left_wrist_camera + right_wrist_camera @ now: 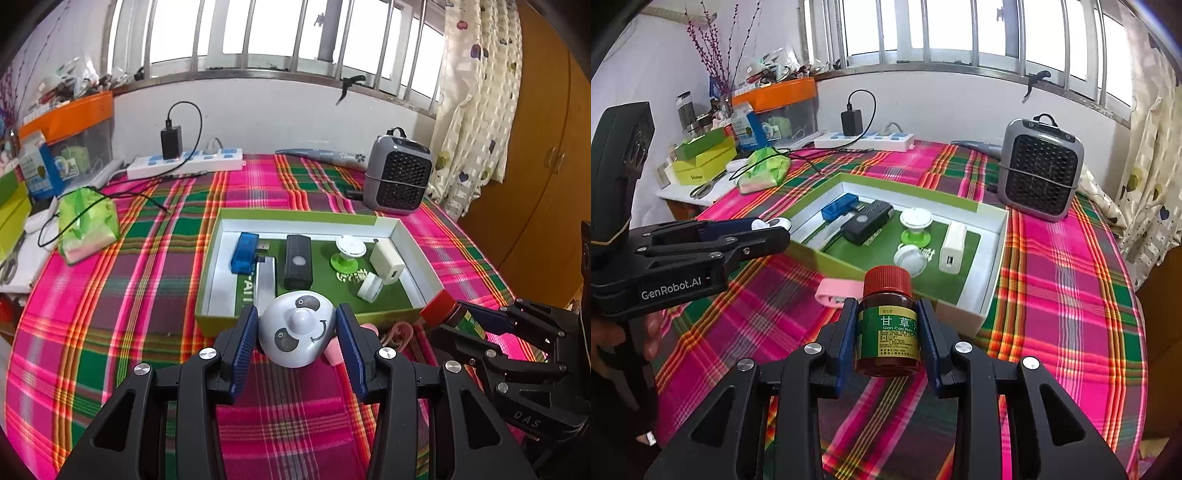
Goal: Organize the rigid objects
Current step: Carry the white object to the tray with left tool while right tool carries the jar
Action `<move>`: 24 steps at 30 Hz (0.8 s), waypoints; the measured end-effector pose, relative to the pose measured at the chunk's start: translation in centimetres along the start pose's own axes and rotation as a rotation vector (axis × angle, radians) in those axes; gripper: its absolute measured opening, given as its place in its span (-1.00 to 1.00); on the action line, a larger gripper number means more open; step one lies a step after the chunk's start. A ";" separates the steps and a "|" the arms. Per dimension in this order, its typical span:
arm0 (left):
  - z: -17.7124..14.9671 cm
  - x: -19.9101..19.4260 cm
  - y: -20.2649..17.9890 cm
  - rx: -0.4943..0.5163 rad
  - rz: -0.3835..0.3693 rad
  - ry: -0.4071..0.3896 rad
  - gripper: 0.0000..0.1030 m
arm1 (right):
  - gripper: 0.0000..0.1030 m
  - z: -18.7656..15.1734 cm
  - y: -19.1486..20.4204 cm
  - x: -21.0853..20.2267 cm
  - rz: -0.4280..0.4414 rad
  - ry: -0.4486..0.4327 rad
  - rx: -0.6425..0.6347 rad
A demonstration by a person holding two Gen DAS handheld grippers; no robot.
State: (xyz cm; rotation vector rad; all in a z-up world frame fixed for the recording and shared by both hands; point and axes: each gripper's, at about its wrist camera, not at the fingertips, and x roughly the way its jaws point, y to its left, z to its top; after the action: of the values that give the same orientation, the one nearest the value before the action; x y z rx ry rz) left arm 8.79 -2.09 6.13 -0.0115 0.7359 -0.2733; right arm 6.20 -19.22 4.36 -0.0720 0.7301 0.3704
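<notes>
left claw (pixel 295 334): clamped on the panda-face gadget (pixel 295 332), one pad on each flank, lifted clear of the plaid cloth (pixel 129 295).
right claw (pixel 888 334): gripping the brown medicine bottle (pixel 888 332) by its label band, upright, red cap on top.
key relation: the open green box (pixel 291 215) lies straight ahead of both claws, near wall just beyond the tips; its long axis runs across the view.
nearer claw: about level; the panda sits at the box's near-left part, the bottle at the near-right corner.
free floor: looks like the near strip in front of the black pack (pixel 297 262) and white jar (pixel 369 288).
panda look: rounded white dome, grey eye patches, raised nose, drawn smile; glossy hard plastic.
bottle look: amber glass or plastic, green-yellow label.
left behind: pink item (pixel 834 291) on the cloth by the box.
</notes>
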 end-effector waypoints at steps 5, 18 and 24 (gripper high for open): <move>0.9 0.5 0.1 0.003 0.004 0.003 -0.17 | -0.35 0.9 -0.6 0.4 -0.002 -0.005 0.007; 2.9 2.5 0.3 0.007 0.010 0.006 -0.17 | -0.35 3.1 -2.5 1.8 -0.030 -0.006 0.022; 3.7 3.7 1.0 -0.008 0.019 0.013 -0.17 | -0.35 4.2 -3.6 3.2 -0.047 0.002 0.042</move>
State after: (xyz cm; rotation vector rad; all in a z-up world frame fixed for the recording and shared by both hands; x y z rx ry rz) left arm 14.12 -2.34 6.31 -0.0099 0.7492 -0.2524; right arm 12.34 -20.82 5.16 -0.0495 0.7365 0.3101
